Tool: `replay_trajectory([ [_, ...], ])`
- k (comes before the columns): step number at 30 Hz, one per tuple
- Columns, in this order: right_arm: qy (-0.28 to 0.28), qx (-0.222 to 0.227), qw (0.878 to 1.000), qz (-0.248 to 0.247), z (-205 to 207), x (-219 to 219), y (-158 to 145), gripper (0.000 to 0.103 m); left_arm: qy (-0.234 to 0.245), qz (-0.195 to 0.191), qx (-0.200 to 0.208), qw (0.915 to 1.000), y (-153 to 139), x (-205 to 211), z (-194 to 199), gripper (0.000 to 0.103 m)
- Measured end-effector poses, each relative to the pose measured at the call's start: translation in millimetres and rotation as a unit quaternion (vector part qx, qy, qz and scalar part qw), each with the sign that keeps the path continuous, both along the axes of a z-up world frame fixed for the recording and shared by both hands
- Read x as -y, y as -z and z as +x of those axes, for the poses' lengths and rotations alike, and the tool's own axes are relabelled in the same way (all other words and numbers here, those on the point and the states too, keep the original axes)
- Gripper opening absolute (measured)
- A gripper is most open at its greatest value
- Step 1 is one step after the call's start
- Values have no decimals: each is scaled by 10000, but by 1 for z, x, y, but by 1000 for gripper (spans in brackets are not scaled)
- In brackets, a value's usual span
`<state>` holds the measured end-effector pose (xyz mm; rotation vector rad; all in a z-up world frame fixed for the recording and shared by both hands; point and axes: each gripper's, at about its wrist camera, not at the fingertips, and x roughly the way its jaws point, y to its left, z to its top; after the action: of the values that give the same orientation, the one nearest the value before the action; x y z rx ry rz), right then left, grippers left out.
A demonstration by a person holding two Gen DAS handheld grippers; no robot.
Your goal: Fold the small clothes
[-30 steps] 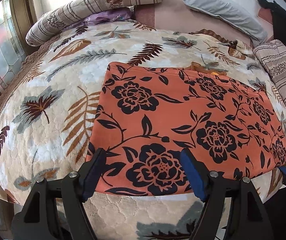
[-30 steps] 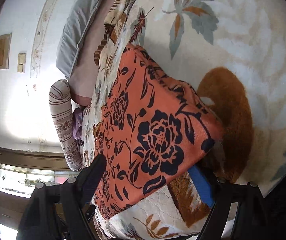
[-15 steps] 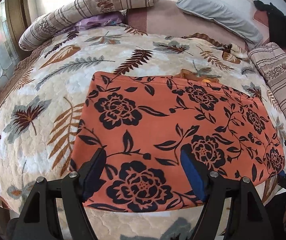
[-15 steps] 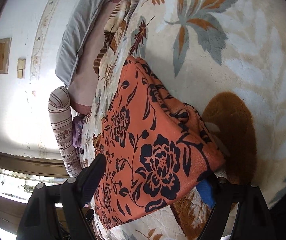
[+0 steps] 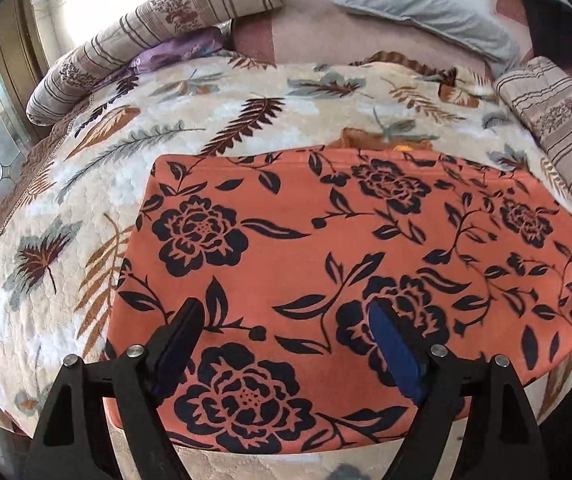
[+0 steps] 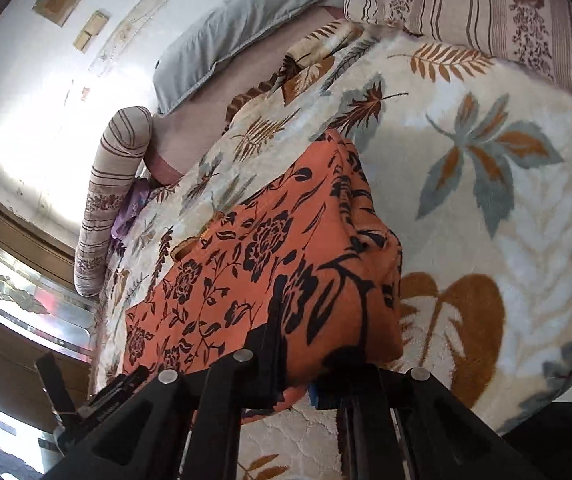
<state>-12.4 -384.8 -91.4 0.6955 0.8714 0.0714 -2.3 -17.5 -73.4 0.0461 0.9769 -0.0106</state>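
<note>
Orange floral garment point(image 5: 326, 248) flat, long axis left-right.

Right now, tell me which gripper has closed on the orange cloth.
The right gripper: it pinches the orange floral cloth's corner. The left gripper hovers wide open above it.

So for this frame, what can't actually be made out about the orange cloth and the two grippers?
- Right wrist view: the right gripper has closed in on the orange floral cloth corner; one finger is buried under fabric, so the pinch itself is hidden.
- Left wrist view: the cloth's near edge is partly blocked by the left gripper, whose fingers are apart.
- Both views: what garment it is and its layer count cannot be told.
</note>
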Motion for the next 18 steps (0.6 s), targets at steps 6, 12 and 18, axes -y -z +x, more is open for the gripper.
replay_trajectory([
  [6, 160, -920, 9879, 1237, -18, 44, 58, 37, 104, 180, -453, 9988, 31, 4, 13, 91],
  [12, 258, -32, 9904, 1361, -25, 95, 13, 82, 115, 212, -338, 9991, 31, 4, 10, 92],
  [18, -538, -373, 9889, 1332, 83, 94, 30, 82, 147, 148, -356, 9991, 34, 4, 8, 92],
])
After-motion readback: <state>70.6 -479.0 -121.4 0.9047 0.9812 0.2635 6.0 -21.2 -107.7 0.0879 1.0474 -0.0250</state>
